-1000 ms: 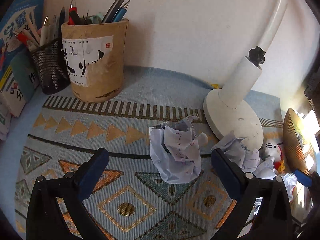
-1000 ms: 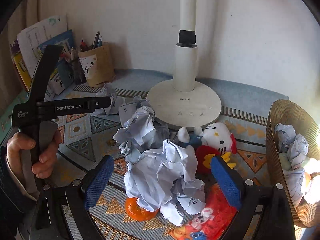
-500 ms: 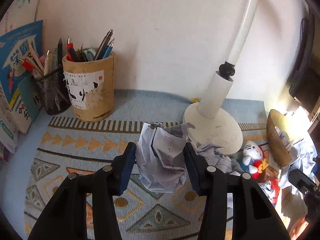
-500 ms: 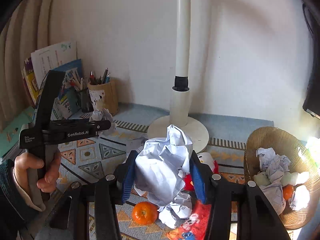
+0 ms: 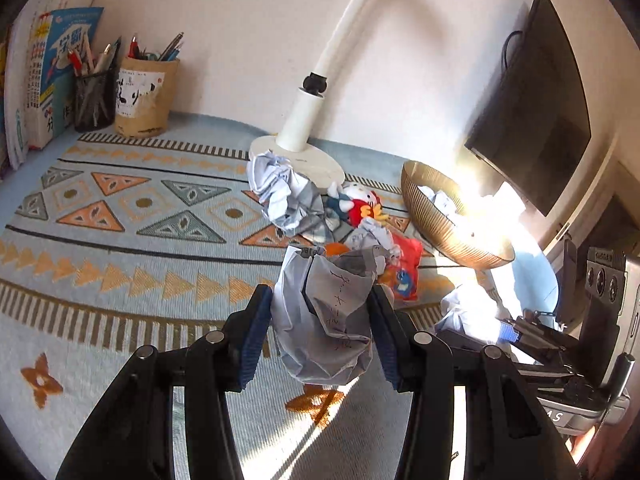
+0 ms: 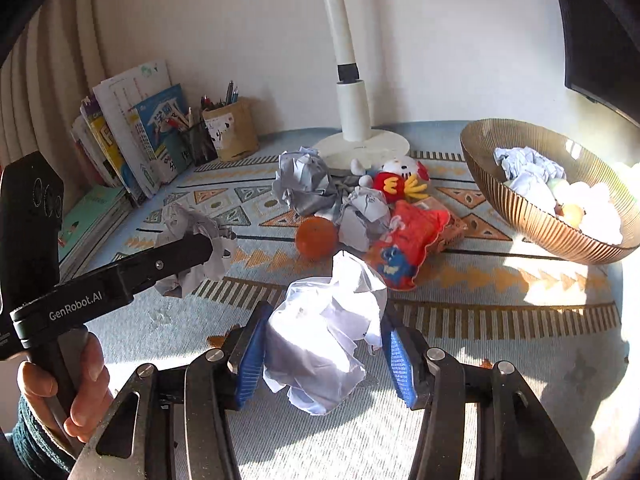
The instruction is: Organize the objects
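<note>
The patterned cloth (image 5: 120,208) covers the whole desk. The white lamp (image 5: 304,120) stands at the back; only the left wrist view shows its dark head at the top edge, and also a dark screen (image 5: 532,120) on the wall. The ribbed bowl (image 6: 532,216) sits on the right; the right wrist view looks inside it and shows paper balls and round pale things, while the other view gives mostly glare there. The books (image 6: 132,140) and the pen cups (image 5: 146,96) stand at the left.

In the middle lie loose paper balls (image 6: 304,180), a plush toy (image 6: 400,180), a red snack bag (image 6: 408,240) and an orange (image 6: 316,236).

The left gripper (image 5: 320,332) pinches a grey paper ball with writing (image 5: 324,320), lifted above the cloth. The right gripper (image 6: 324,344) pinches a white paper ball (image 6: 324,332), also lifted. The right wrist view alone shows the person's hand (image 6: 76,384) holding the left gripper's handle.
</note>
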Demonstrator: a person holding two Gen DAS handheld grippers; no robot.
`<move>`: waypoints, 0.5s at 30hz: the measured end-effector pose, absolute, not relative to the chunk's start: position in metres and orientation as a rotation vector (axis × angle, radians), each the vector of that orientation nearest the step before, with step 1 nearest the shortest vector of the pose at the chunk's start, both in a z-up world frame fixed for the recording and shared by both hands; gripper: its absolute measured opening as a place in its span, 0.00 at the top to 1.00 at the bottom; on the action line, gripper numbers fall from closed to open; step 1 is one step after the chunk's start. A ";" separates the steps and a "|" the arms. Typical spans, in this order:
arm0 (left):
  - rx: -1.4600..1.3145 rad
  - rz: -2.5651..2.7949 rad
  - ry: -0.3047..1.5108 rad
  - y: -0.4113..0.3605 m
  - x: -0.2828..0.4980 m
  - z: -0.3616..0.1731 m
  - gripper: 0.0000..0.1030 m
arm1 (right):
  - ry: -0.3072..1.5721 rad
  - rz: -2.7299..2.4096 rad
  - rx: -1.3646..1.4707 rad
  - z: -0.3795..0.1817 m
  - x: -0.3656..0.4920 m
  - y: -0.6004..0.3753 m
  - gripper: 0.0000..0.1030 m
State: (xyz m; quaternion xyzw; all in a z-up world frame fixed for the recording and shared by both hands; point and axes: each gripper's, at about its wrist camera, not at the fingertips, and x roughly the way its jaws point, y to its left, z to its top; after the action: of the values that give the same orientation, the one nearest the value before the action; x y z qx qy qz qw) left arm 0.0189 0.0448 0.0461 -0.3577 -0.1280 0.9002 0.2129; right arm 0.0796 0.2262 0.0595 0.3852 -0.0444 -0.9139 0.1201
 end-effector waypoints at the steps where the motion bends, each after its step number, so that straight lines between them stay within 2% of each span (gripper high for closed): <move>1: -1.005 2.483 -0.349 0.052 0.020 0.041 0.56 | -0.134 -2.668 1.139 0.055 0.080 0.229 0.50; 5: -0.997 2.491 -0.295 0.072 0.025 0.031 0.56 | -0.171 -2.632 1.207 0.036 0.077 0.236 0.48; 7: -0.994 2.503 -0.245 0.077 0.027 0.028 0.56 | -0.169 -2.622 1.242 0.029 0.076 0.237 0.44; 8: -0.985 2.505 -0.248 0.077 0.028 0.028 0.56 | -0.167 -2.624 1.253 0.028 0.076 0.236 0.39; 9: -0.975 2.506 -0.256 0.076 0.029 0.028 0.55 | -0.166 -2.630 1.253 0.028 0.077 0.237 0.27; 10: -0.982 2.506 -0.259 0.075 0.029 0.027 0.55 | -0.164 -2.635 1.249 0.029 0.080 0.237 0.21; 15: -0.997 2.479 -0.275 0.074 0.026 0.024 0.55 | -0.176 -2.654 1.229 0.026 0.099 0.242 0.19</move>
State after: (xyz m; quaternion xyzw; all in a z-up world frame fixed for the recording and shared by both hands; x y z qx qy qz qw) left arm 0.0261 0.0737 0.0244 -0.3615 -0.0999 0.8991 0.2257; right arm 0.0992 0.2418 0.0263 0.4170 -0.0597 -0.9008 0.1056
